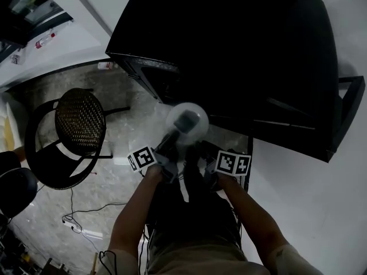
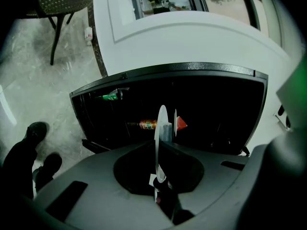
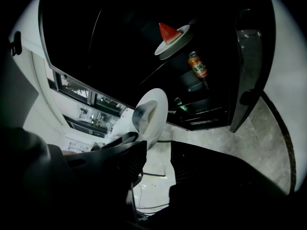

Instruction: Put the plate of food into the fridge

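Your left tongs (image 2: 160, 176) clamp the plate (image 2: 162, 119); right tongs (image 3: 157, 150) gape empty. Right gripper view, 12 o'clock: watermelon slice (image 3: 168, 32), lost to head view.

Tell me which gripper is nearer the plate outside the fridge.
Left. The left gripper is clamped on the rim of the plate; the right gripper stands open beside it, with nothing between its jaws.

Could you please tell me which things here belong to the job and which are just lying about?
Job: plate of food, clamped edge-on in the left gripper; open fridge; right gripper, open and empty.
Lying about: chair; floor cables; orange bottle, green bottle and watermelon plate inside the fridge.
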